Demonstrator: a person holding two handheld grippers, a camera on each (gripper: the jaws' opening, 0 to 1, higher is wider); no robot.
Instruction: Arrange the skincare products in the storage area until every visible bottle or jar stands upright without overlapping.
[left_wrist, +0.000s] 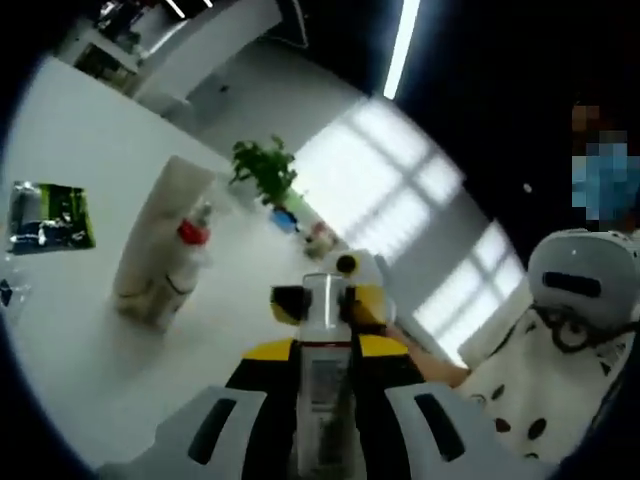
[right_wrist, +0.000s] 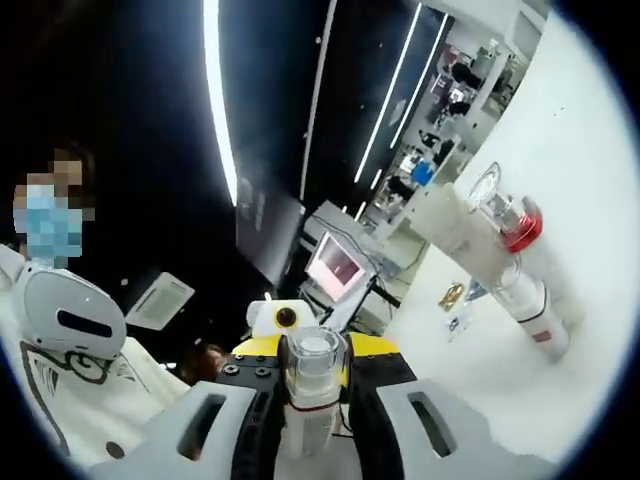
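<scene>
A clear bottle with a clear cap (left_wrist: 325, 305) stands between the jaws of my left gripper (left_wrist: 325, 400), which is shut on it. The right gripper's yellow and black head (left_wrist: 375, 345) meets the same bottle from the far side. In the right gripper view the clear-capped bottle (right_wrist: 314, 358) sits in my right gripper (right_wrist: 312, 415), with the left gripper's yellow head (right_wrist: 365, 345) behind it. A red-collared bottle (left_wrist: 194, 236) (right_wrist: 512, 222) and a white bottle (right_wrist: 532, 300) rest against a tall beige box (left_wrist: 160, 240) (right_wrist: 450, 222) on the white surface (left_wrist: 70, 330).
A person in a white headset (left_wrist: 580, 285) (right_wrist: 70, 310) is close behind the grippers. A green plant (left_wrist: 265, 168) stands far off on the white surface, with a green packet (left_wrist: 50, 215) near its edge. Shelves with small items (right_wrist: 440, 150) are in the distance.
</scene>
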